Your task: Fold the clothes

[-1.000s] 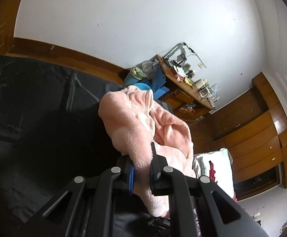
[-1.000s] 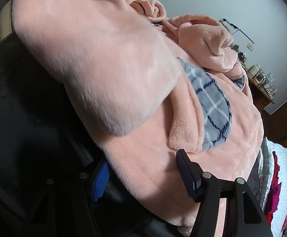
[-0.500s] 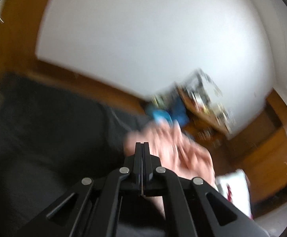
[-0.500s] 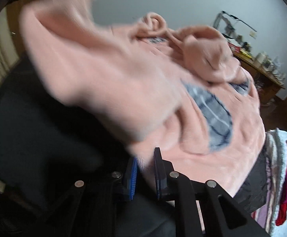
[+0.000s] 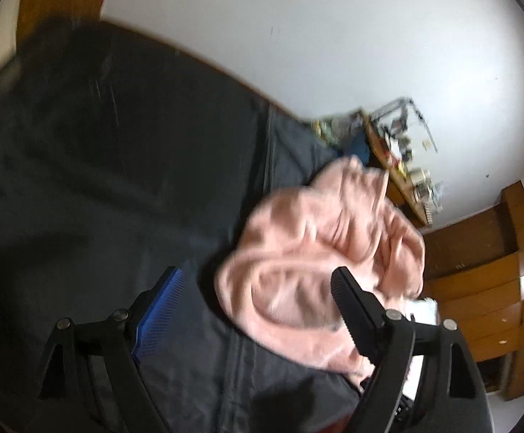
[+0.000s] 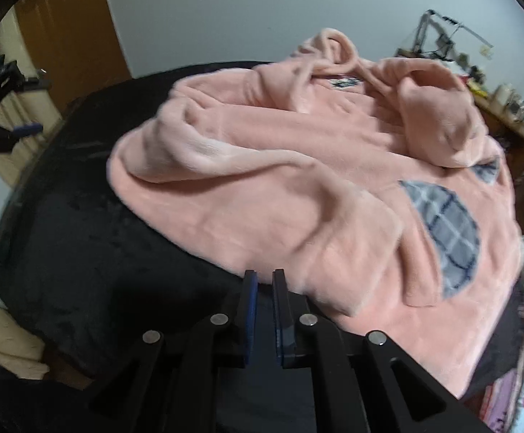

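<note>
Pink fleece hoodie spread on a black-covered surface, both tools empty.

The hoodie [image 6: 298,187] lies front-up on the black cover [image 6: 81,252], hood toward 12 o'clock, one sleeve folded across the chest, a grey plaid patch [image 6: 445,238] at 3 o'clock. The left tool [image 5: 254,303] stands wide apart, holding nothing, the garment just beyond its fingers; the right tool [image 6: 264,288] is narrowed to a slim gap at the hem's near edge, gripping nothing. The plush is thick, soft and springy, its folds rounded rather than creased. For a neat fold, I judge, pinch both layers at a seam, lift low, and press the bulky pile flat.
</note>
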The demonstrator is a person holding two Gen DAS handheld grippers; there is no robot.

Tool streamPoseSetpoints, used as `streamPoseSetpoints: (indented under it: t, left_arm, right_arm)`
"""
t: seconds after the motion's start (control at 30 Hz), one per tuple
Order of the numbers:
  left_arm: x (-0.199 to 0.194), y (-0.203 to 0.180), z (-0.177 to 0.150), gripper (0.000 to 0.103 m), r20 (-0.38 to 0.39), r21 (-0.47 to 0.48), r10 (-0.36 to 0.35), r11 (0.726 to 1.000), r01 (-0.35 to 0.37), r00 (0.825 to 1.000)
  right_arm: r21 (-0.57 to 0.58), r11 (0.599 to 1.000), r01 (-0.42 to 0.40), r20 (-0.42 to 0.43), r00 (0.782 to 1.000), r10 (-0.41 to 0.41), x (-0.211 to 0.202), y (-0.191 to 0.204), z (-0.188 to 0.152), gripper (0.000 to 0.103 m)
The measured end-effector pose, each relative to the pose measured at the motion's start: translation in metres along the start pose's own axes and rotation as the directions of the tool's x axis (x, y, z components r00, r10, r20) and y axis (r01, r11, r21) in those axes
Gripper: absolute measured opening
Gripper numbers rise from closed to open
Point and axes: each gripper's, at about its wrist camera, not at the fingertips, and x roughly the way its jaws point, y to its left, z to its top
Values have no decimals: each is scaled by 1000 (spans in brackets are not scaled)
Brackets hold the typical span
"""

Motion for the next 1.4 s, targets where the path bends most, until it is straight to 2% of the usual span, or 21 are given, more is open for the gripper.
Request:
streamPoseSetpoints:
  t: [0.03,0.07,0.1,0.13,0.17,0.23,0.37,0.43,0.53,0.63,0.7,0.77,0.8,0.9,1.0,1.03,1.07,1.17,1.23,1.27,1.4]
  left_arm:
    - [14,1,-5,86,-23,-19,-4,1000,4,1000]
    - [28,2,-11,86,-46,-41,-8,999,6,999]
    - [39,1,-15,86,-68,-61,-15,998,11,998]
    - [50,-3,-21,86,-91,-80,-33,996,26,995]
    - [60,-8,-26,86,-109,-90,-56,995,47,992]
    - [73,-27,-34,87,-125,-39,-64,997,60,990]
    - [84,-47,-37,87,-95,76,23,997,-15,995]
    - [88,-43,-37,87,-115,63,30,998,-22,993]
    - [96,-33,-40,87,-141,27,38,999,-34,989]
    - [91,-25,-45,87,-138,4,53,999,-53,989]
    - [85,-18,-49,87,-129,-5,70,997,-71,989]
    - [79,-9,-52,87,-124,-19,89,996,-92,988]
    - [76,-4,-54,87,-122,-33,94,995,-99,988]
    - [73,8,-56,87,-107,-73,91,992,-99,990]
    - [77,18,-58,87,-103,-107,82,990,-93,991]
    - [80,21,-59,87,-106,-119,77,989,-90,991]
    - [85,25,-60,87,-110,-134,66,988,-81,992]
    - [95,32,-62,87,-114,-179,23,983,-43,993]
    - [100,37,-63,87,-118,-226,-43,974,16,992]
    - [103,39,-64,87,-121,-254,-83,966,50,989]
    - [107,36,-69,87,-114,-290,-200,944,160,973]
  right_arm:
    - [-2,1000,-9,-5,1000,9,1,-1,0,30]
    - [-3,1000,-19,-10,1000,19,2,-1,0,64]
    - [3,999,-33,-14,999,33,2,-2,-2,83]
    - [9,999,-48,-17,999,48,2,-2,-3,90]
    - [14,998,-61,-20,998,61,2,-2,-4,90]
    - [6,997,-76,-25,997,76,2,-1,-5,90]
    - [-34,995,-97,17,995,98,0,0,6,90]
    - [-60,994,-97,52,994,100,2,1,22,90]
    - [-106,984,-142,96,984,153,17,4,60,90]
    - [-186,953,-238,91,962,258,39,20,99,90]
    - [-217,920,-325,30,940,339,64,33,116,90]
    - [-240,880,-410,-38,910,413,90,46,132,90]
    - [-232,864,-446,-97,895,436,107,52,134,90]
    - [-233,832,-504,-239,859,453,140,65,123,75]
    - [-215,736,-643,-339,755,561,138,76,111,61]
    - [-200,689,-696,-368,705,606,133,79,108,55]
    - [-180,638,-749,-397,649,649,128,83,104,54]
    - [-59,440,-896,-460,415,785,112,90,96,54]
    - [9,317,-949,-462,277,843,99,93,92,55]
    - [41,267,-963,-445,222,868,93,92,92,55]
    - [141,134,-981,-309,85,947,78,72,95,55]
